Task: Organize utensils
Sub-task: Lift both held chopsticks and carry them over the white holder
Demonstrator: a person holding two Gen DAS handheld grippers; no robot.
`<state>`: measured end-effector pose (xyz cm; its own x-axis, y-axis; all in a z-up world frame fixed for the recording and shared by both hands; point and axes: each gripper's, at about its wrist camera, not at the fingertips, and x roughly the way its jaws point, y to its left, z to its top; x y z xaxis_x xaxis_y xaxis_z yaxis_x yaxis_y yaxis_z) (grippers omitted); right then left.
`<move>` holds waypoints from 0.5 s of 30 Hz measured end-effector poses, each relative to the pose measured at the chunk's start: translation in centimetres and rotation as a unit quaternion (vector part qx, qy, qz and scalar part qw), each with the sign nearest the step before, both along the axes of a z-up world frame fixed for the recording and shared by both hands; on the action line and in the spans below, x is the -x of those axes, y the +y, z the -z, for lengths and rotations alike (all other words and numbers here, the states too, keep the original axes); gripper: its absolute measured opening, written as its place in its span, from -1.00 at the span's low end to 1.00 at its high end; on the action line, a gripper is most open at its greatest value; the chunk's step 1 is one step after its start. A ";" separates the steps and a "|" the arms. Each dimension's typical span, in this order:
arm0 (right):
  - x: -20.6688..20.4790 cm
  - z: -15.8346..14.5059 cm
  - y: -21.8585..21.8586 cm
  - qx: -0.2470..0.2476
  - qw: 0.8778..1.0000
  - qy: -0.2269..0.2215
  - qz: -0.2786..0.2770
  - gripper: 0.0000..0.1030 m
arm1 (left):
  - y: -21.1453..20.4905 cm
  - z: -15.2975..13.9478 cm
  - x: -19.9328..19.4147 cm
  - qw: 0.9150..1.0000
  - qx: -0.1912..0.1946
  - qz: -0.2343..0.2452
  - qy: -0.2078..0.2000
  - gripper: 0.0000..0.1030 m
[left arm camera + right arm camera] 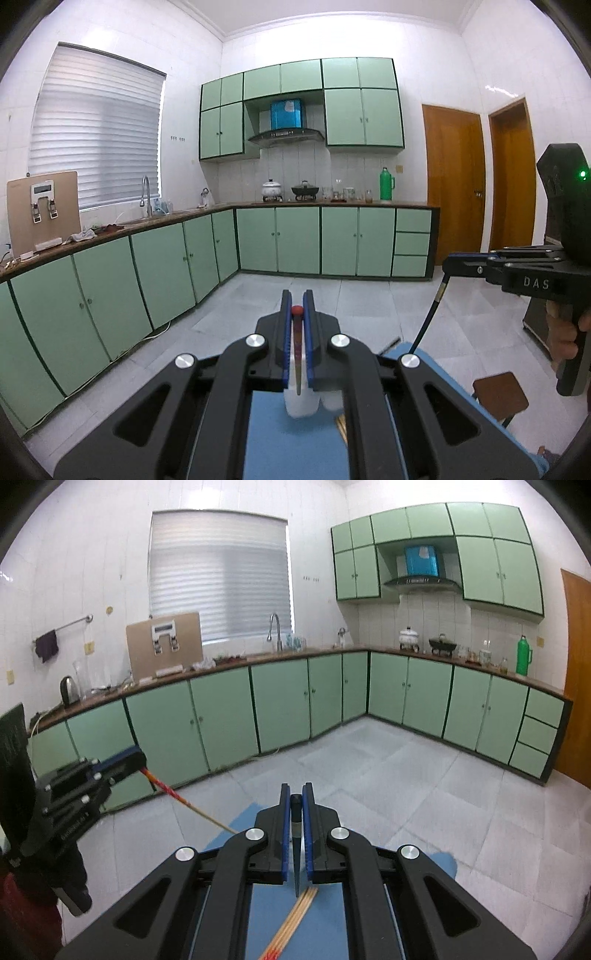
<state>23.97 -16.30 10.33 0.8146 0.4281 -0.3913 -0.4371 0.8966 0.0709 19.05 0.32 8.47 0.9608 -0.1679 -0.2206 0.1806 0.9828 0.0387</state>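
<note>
We are in a kitchen with white tiled walls, a pale grey tiled floor point(369, 775) and light green cabinets point(221, 709) all along two walls. A window with white blinds point(218, 576) sits above the sink tap point(275, 631). Right below us is our counter with a blue mat point(291, 443) on it.

On the far kitchen top stand a white pot point(272, 189), a dark pot point(305, 190), some glass jars and a green flask point(386, 184). A range hood point(286, 134) hangs above the pots. A brown board point(43, 210) with a small white box on it leans by the window. Two wooden doors point(454, 184) are on the right. In the right wrist view we also see a kettle point(70, 690) and a dark cloth on a wall rail point(47, 646).

Our left gripper point(297, 314) has its jaws clenched on a chopstick with a red end point(297, 339), which points down toward a white cup point(301, 402) on the mat. Our right gripper point(296, 801) has its jaws squeezed on a dark chopstick point(296, 842), with its tip just above a bunch of wooden chopsticks point(291, 923) lying on the mat.

Each gripper gets in the way of the mat below it. The side of the right gripper reads "DAS". The writing on the left gripper is too blurry for us to read.
</note>
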 end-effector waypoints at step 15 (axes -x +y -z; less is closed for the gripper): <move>-8.5 0.5 0.4 -0.006 0.999 -0.012 0.045 -0.88 | -1.3 1.0 -8.7 1.000 0.021 0.016 0.016 -0.90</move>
